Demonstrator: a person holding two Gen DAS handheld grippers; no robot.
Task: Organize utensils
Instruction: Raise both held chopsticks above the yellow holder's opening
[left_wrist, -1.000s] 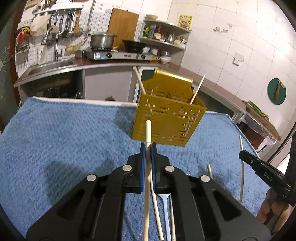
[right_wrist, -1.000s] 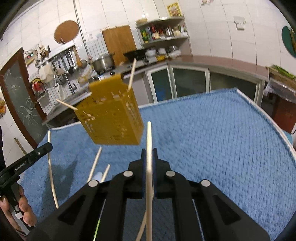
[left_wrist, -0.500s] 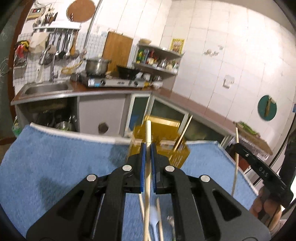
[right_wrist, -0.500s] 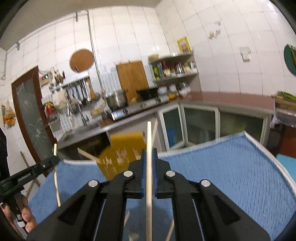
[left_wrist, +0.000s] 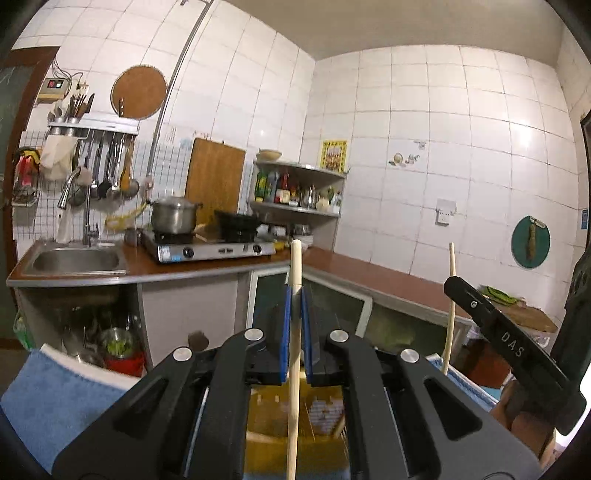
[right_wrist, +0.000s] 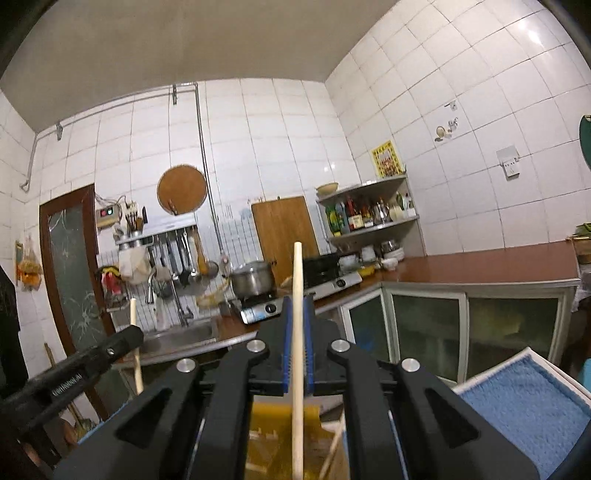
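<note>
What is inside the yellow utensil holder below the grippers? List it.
The yellow utensil holder shows one thin wooden stick leaning in it; both gripped chopsticks hang in front of it. The grippers' bodies cover the rest of its inside.

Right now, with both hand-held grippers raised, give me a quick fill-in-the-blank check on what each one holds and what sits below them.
1. The left hand-held gripper is shut on a wooden ____.
2. The right hand-held gripper holds a chopstick that points ____.
3. Below both grippers sits a utensil holder coloured ____.
4. The towel on the table is ____.

Missing words: chopstick; upward; yellow; blue
</note>
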